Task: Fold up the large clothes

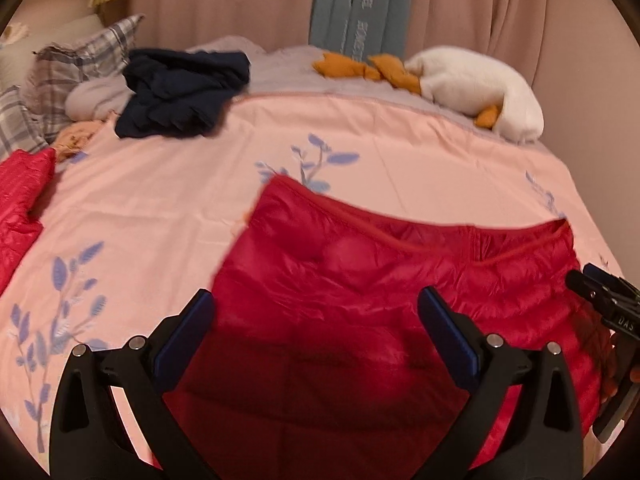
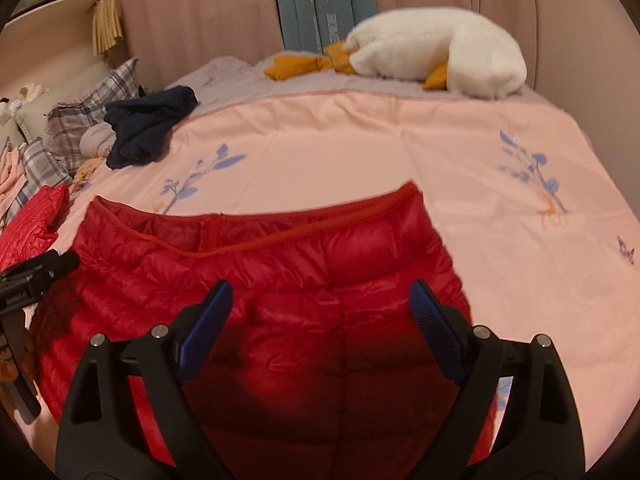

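Observation:
A red quilted down garment lies flat on the pink bed sheet, its bound opening edge facing away. It also shows in the right wrist view. My left gripper is open and empty, hovering over the garment's left half. My right gripper is open and empty over its right half. The right gripper shows at the right edge of the left wrist view; the left gripper shows at the left edge of the right wrist view.
A second red quilted piece lies at the left. A dark navy garment, plaid pillows and a white plush goose sit at the far side. Pink curtains hang behind the bed.

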